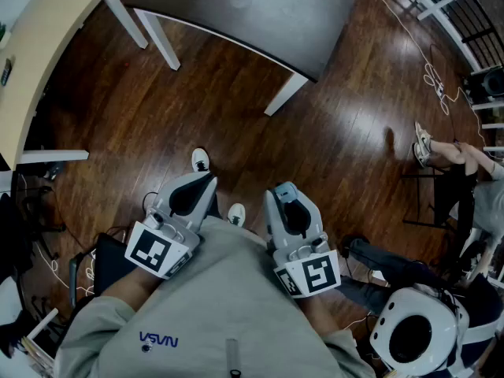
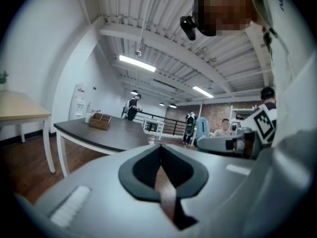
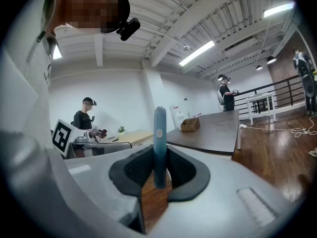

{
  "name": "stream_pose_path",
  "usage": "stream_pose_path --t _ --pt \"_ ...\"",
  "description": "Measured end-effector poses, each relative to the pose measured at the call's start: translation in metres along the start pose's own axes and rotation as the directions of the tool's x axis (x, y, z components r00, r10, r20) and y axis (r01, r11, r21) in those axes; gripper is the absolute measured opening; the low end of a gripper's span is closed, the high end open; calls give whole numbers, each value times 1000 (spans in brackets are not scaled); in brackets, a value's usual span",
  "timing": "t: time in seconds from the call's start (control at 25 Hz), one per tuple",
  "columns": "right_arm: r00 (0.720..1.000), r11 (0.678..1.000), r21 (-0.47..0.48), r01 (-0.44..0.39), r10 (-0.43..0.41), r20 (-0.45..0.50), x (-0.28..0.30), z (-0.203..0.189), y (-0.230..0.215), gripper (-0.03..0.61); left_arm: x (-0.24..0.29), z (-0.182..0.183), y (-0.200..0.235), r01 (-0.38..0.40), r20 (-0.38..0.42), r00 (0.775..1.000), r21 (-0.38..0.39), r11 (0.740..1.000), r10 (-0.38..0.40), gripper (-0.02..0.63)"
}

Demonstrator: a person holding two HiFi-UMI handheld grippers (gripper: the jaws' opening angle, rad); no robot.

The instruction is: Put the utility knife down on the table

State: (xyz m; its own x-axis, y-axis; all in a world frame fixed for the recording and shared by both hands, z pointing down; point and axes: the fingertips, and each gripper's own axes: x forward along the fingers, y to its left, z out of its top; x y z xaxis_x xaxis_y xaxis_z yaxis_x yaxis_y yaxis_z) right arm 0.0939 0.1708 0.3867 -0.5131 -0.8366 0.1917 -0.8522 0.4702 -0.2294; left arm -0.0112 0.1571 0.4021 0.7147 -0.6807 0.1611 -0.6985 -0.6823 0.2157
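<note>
The blue utility knife (image 3: 159, 133) stands upright between the dark pads of my right gripper (image 3: 159, 171), which is shut on it. In the head view its blue end (image 1: 285, 189) shows at the tip of the right gripper (image 1: 293, 211), held close to my body over the wooden floor. My left gripper (image 2: 159, 168) is shut with nothing between its pads, and in the head view the left gripper (image 1: 189, 195) sits level beside the right one. The dark table (image 1: 260, 14) is ahead of both grippers, some way off.
A small wooden box (image 3: 188, 124) stands on the dark table (image 3: 215, 128). A light wood table (image 1: 47, 46) is at the left. A seated person (image 1: 465, 172) and another with a white helmet (image 1: 413, 333) are at the right. Cables (image 1: 433, 77) lie on the floor.
</note>
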Motion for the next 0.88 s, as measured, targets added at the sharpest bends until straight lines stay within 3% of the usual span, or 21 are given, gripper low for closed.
stream_pose_path --t 0.44,0.64,0.88 --pt "997 996 -54 75 -74 17 101 55 -1 73 37 57 98 65 70 995 -6 998 -65 2" --pt "994 992 -76 103 -101 31 145 70 3 74 43 77 140 78 106 992 -72 994 -71 2" --pt "998 993 -98 67 -64 25 189 83 1 74 41 88 182 9 157 988 -81 997 4 2"
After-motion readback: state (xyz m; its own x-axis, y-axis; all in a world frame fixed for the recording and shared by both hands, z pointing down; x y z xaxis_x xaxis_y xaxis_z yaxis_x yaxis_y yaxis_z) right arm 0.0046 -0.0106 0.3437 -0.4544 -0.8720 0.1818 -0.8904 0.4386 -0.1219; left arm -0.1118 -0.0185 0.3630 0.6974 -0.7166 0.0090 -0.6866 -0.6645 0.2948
